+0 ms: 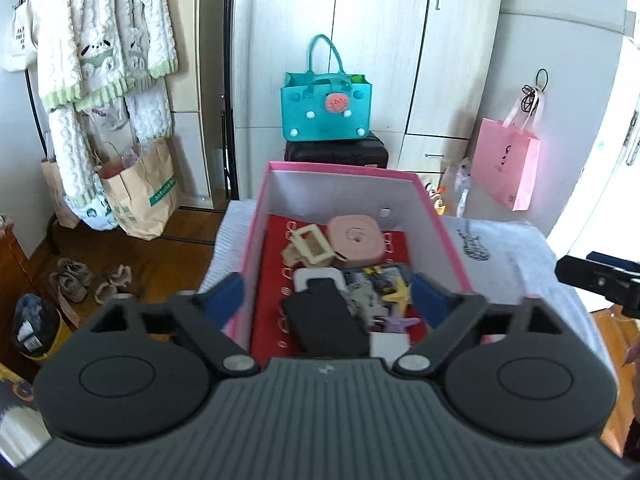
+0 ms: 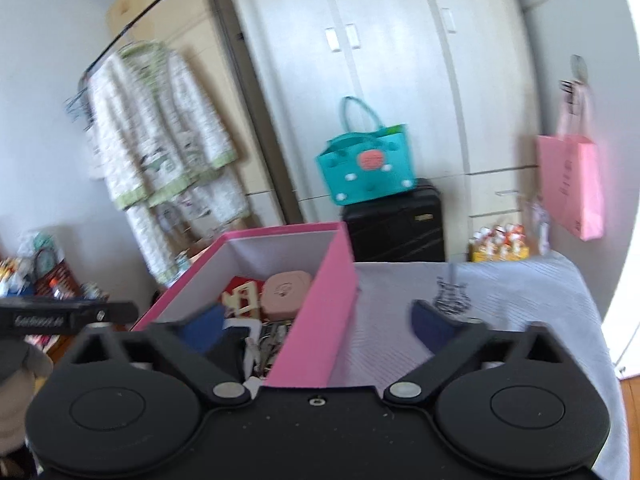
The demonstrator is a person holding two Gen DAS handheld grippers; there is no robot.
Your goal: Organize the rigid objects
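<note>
Both grippers are spread wide with nothing in them: the left gripper (image 1: 326, 300) hangs over the pink box (image 1: 444, 236), and the right gripper (image 2: 320, 324) straddles that box's right wall. The box sits on a pale cloth-covered table (image 2: 500, 300) and it's pretty full: a pink round case (image 1: 356, 240), a beige hair claw (image 1: 306, 246), a black pouch (image 1: 320, 324) and a yellow star clip (image 1: 398, 294) piled on a red lining.
</note>
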